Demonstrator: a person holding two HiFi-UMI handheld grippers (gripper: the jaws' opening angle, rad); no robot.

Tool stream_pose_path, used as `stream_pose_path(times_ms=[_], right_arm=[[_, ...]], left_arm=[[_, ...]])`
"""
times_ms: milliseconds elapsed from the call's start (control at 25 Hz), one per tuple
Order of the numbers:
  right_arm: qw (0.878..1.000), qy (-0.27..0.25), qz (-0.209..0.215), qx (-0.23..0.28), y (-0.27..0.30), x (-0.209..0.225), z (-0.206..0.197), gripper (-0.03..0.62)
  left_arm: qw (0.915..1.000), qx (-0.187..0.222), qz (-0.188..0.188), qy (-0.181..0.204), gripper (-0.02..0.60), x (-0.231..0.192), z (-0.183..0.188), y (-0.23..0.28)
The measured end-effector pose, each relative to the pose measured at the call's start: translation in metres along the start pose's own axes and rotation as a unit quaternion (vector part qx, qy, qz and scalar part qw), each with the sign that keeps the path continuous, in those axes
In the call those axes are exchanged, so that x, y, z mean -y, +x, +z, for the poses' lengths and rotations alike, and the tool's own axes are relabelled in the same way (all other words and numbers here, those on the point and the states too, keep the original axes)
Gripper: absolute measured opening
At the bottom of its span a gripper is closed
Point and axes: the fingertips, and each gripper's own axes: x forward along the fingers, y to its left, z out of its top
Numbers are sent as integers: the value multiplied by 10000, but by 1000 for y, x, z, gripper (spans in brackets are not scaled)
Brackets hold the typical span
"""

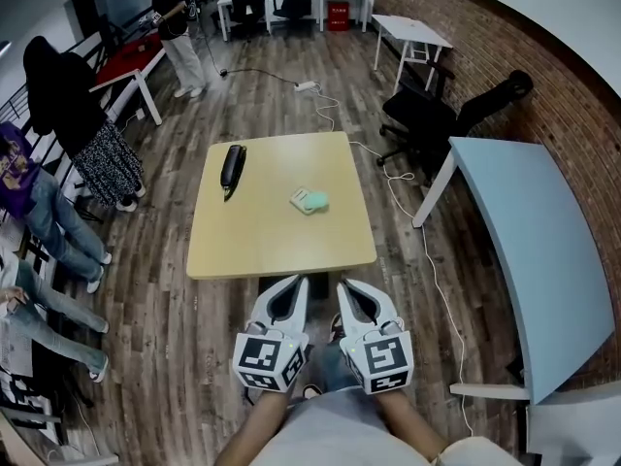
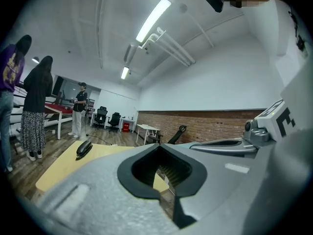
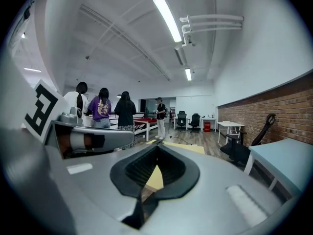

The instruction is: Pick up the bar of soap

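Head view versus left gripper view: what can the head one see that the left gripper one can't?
Only the head view shows the pale green soap lying on the wooden table, and both grippers from above: the left gripper and right gripper sit short of the table's near edge. Only the left gripper view shows the long ceiling lights and its own jaws up close, shut with nothing between them. Both show the table, the black object on it and the brick wall.
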Motion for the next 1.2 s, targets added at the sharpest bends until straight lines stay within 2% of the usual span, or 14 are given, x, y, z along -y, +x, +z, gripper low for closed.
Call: stream_pose_path(times_ms=[440, 760, 920, 1200], right_arm=[[9997, 155, 145, -112, 105, 82, -7, 5], [9978, 180, 619, -160, 191, 141, 4, 5], [9956, 136, 870, -313, 223, 149, -5, 14], [9892, 67, 1221, -805, 267, 147, -46, 34]], left_arm=[[9988, -414, 130, -207, 5, -47, -18, 123], [9976, -486, 461, -162, 5, -84, -9, 218], [9962, -624, 599, -29, 5, -101, -15, 246], [9911, -1047, 820, 42, 5, -138, -54, 273]])
